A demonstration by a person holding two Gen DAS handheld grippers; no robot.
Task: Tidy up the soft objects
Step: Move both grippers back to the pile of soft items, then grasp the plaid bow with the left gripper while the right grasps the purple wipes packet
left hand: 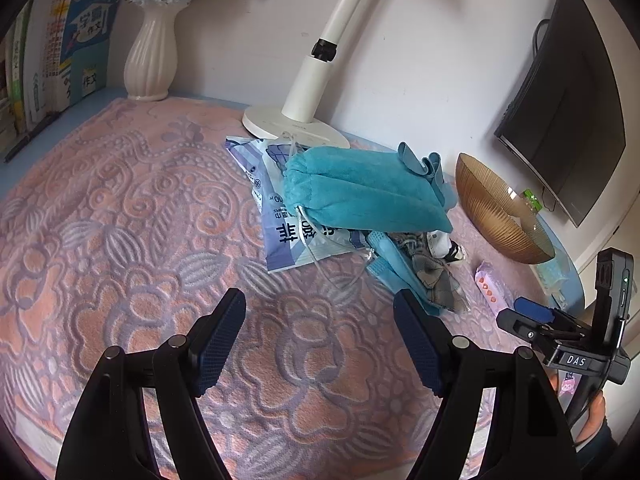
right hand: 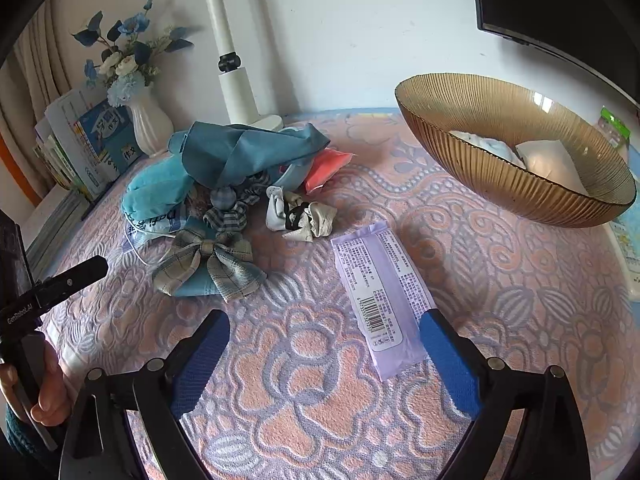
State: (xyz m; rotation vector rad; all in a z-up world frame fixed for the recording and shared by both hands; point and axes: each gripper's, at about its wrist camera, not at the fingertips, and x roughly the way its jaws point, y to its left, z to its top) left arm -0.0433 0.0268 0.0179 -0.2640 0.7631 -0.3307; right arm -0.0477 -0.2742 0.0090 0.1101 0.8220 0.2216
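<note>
- Left wrist view: the left gripper (left hand: pixel 320 336) hovers over the patterned worktop (left hand: pixel 120 220), fingers apart and empty, aimed at the heap of soft things, likely lining up a pick. The teal pouch (left hand: pixel 360 196) lies on top of a wipes packet (left hand: pixel 280 236).
- Right wrist view: the right gripper (right hand: pixel 324 356) stands wide open and holds nothing; the purple packet (right hand: pixel 380 300) lies just beside its right finger. The amber bowl (right hand: pixel 500 184), already holding white items, looks like the collecting place.

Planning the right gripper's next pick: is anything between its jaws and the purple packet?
Nothing visible. The purple packet lies flat on the patterned cloth, its near end beside the right gripper's open jaws, apart from the socks.
</note>
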